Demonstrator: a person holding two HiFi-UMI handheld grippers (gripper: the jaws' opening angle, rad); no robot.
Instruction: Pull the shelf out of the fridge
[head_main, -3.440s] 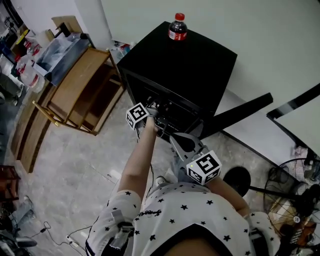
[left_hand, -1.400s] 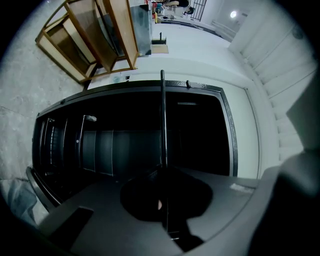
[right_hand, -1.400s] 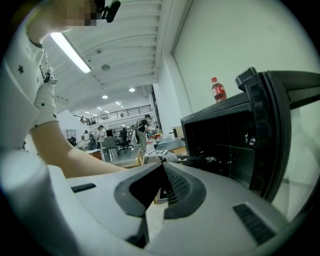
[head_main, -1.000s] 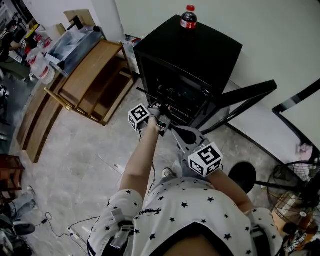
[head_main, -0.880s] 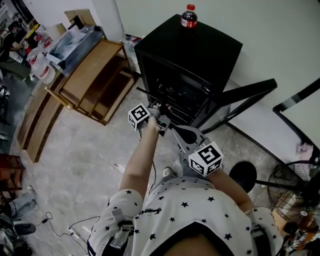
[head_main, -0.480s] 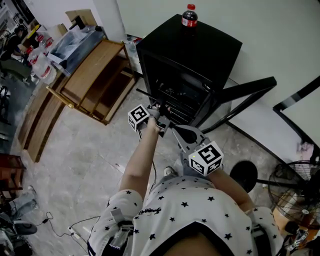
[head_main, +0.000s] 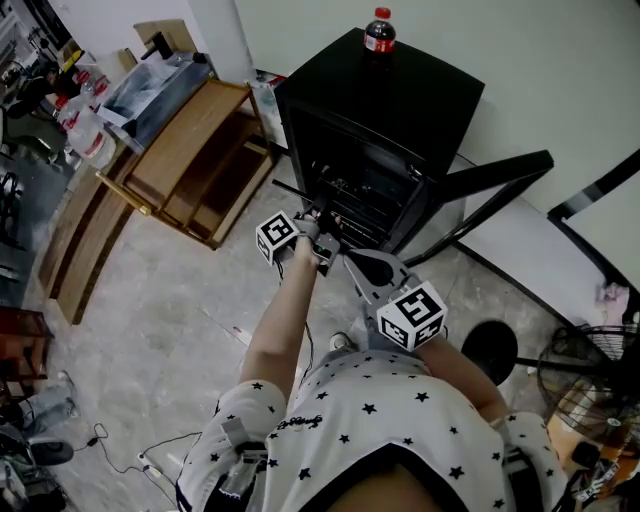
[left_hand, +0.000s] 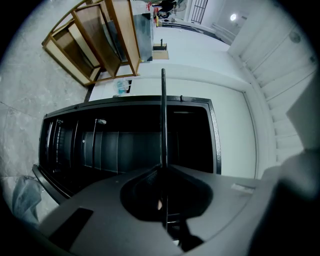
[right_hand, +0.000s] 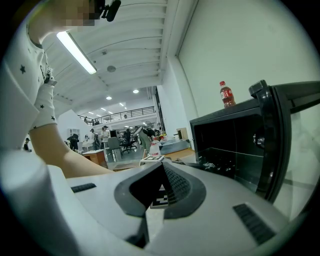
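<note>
A wooden rack (head_main: 180, 160) lies at the left, and bare floor (head_main: 150, 330) gives room before the black fridge (head_main: 400, 100). The left tongs (left_hand: 163, 167) are clamped on the shelf (left_hand: 163, 120), whose thin dark front bar is just outside the fridge opening. The right tongs (right_hand: 161, 164) are closed and empty. The door (head_main: 490, 190) stands open at the right.

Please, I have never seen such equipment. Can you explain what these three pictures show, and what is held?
There is no robot: a person holds a two-jaw gripper in each hand. One picture is from a camera on the head, looking down; the other two are from cameras on each gripper. The left gripper is shut on the thin edge of the shelf, which sticks out of the open black fridge. The right gripper is shut and holds nothing. A red-capped bottle stands on the fridge.
</note>
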